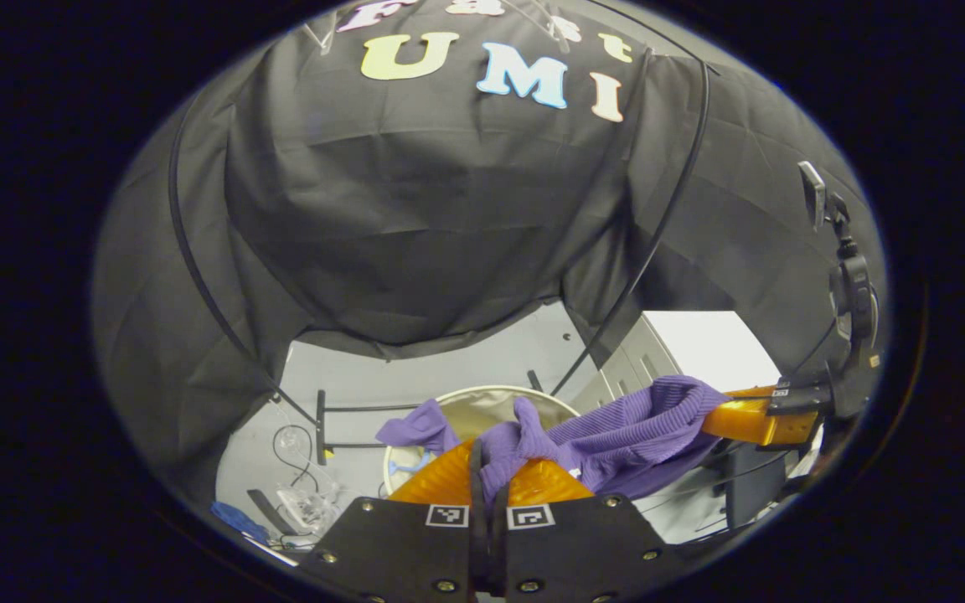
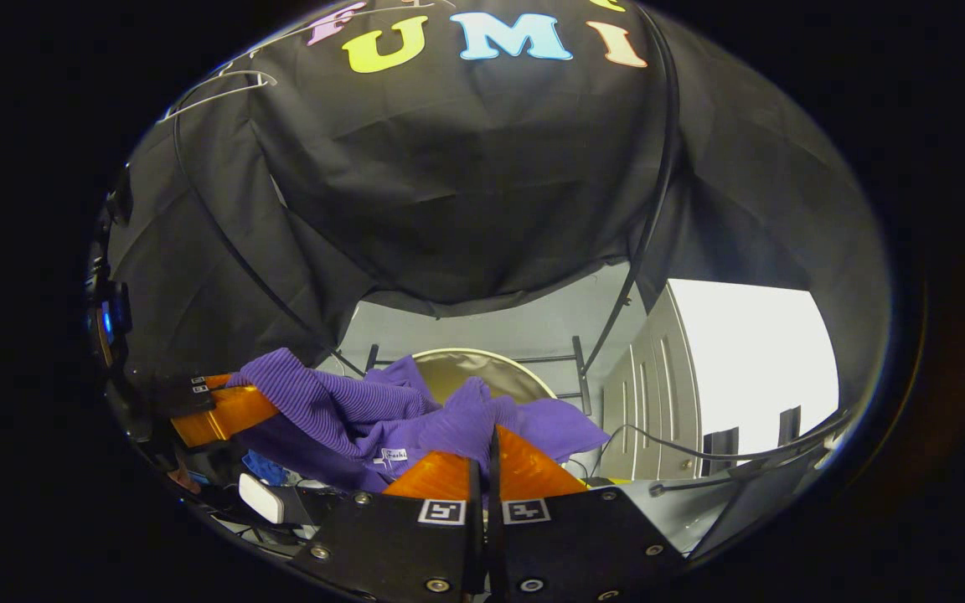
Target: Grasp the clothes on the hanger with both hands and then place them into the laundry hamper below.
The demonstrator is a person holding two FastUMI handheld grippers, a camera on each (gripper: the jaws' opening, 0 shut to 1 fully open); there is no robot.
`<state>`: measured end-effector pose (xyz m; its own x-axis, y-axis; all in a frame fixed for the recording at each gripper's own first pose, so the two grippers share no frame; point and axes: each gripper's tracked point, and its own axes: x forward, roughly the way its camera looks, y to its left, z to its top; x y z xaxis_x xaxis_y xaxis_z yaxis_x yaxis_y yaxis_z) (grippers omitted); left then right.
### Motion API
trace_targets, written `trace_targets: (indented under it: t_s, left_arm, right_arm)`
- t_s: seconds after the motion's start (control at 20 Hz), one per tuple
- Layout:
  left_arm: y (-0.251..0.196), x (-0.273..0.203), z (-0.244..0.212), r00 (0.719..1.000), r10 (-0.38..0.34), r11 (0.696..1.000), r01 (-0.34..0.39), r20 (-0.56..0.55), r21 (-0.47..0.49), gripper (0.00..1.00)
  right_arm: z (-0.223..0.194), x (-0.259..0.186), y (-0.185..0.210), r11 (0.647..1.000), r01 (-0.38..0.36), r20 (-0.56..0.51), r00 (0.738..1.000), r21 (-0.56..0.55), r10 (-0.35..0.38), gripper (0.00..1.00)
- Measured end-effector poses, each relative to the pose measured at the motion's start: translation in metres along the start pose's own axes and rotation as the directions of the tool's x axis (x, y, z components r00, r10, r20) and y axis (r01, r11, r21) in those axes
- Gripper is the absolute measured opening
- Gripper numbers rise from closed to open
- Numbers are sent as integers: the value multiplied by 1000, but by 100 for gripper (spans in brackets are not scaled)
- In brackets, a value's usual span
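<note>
Above the hamper (image 1: pixel 482 400), purple garment (image 1: pixel 616 427) between both tongs' closed tips.

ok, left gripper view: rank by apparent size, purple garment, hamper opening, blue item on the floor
1. purple garment, pinched in the left gripper and right gripper; nearest the camera, which inflates it.
2. hamper, rim partly hidden by the garment, so its real extent is unsure.
3. blue item, clearly smallest.

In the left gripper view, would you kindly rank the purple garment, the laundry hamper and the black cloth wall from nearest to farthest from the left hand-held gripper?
1. Purple garment: pinched in the left hand-held gripper, stretching to the right.
2. Laundry hamper: just beyond and below, centre.
3. Black cloth wall: farthest, behind the hamper, across the upper view.
</note>
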<state>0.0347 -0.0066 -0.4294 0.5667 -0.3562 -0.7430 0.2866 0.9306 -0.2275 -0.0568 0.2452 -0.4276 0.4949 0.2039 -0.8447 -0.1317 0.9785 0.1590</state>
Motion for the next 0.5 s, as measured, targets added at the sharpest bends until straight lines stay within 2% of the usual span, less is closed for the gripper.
trace_targets:
  t_s: [0.05,0.3,0.5]
  left_arm:
    - [-1,1,1,1000,-6,1000,6,-1,0,1]
    - [1,4,0,1000,-9,1000,10,-9,25,2]
    - [11,3,-2,1000,2,999,-2,-12,33,8]
  right_arm:
    - [0,-1,1,1000,-1,-3,1000,-1,1,2]
    - [-3,-5,8,1000,0,-22,1000,-27,-1,4]
    - [-11,-9,12,998,-9,-72,997,-57,5,8]
